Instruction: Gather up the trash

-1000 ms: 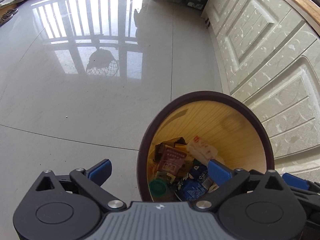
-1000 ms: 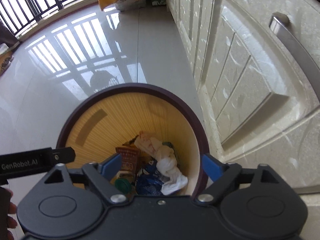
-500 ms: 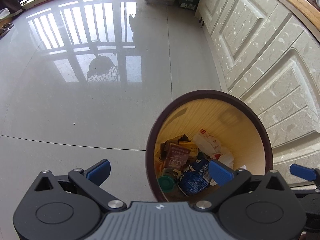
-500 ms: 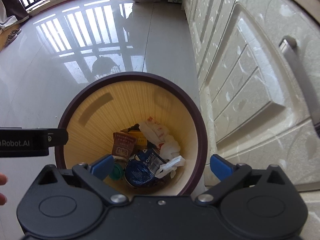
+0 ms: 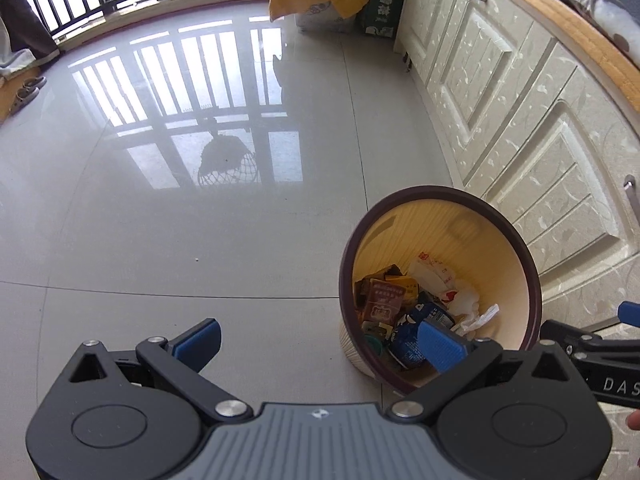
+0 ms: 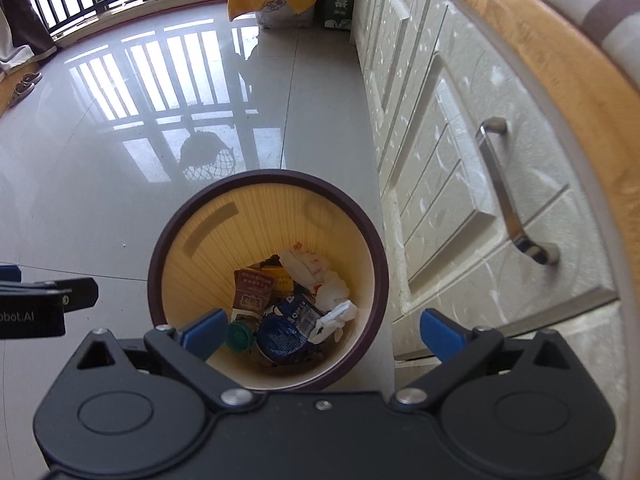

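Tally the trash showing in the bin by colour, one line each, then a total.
In the bin, as far as shows:
Brown packet: 1
Yellow packet: 1
Blue wrapper: 1
Green cap: 1
White plastic bags: 2, perhaps more
Total: 6 pieces showing; more may lie hidden beneath.

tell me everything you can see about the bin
The bin is a round, open-topped tub with a dark maroon rim, yellow ribbed inner wall and pale ribbed outside, plastic by the look. It stands upright on the tiled floor, close beside the cream cabinet. No lid or liner shows. Its bottom holds trash: a brown packet, blue wrapper, green cap and white crumpled plastic. Nothing else touches it.
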Available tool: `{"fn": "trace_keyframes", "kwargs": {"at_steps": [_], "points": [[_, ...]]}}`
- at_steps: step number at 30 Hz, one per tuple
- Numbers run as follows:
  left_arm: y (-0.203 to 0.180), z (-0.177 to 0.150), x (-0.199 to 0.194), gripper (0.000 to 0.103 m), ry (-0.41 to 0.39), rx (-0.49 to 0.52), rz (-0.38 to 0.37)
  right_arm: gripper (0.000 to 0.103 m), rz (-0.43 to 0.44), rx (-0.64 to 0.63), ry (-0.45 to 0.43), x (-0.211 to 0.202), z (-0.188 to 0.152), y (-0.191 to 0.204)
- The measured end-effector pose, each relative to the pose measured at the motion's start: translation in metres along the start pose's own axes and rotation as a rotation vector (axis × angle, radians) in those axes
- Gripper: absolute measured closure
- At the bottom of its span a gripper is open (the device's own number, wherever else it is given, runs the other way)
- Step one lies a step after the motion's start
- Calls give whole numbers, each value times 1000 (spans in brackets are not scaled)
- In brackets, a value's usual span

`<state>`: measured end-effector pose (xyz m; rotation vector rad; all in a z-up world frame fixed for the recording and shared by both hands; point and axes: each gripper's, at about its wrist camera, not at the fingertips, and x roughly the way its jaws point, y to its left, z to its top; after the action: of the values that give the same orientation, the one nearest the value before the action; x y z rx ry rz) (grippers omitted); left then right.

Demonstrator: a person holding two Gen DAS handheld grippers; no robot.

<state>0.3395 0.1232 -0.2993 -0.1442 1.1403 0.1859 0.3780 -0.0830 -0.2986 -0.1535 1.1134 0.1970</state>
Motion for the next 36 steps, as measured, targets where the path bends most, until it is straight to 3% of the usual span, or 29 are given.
{"fn": "trace_keyframes", "kwargs": {"at_steps": [9, 18, 27, 36], "points": [[14, -4, -68, 0, -76, 13, -6, 0, 7, 5, -39, -67, -8, 16], [13, -19, -139, 0, -148, 14, -41, 0, -7, 48, -130, -152, -13, 9], [9, -44, -206, 0, -217, 60, -43, 0, -18, 77, -190, -218, -37, 3], [7, -67, -271, 0, -296, 45, -58, 0, -27, 96, -288, -292, -61, -10]]}}
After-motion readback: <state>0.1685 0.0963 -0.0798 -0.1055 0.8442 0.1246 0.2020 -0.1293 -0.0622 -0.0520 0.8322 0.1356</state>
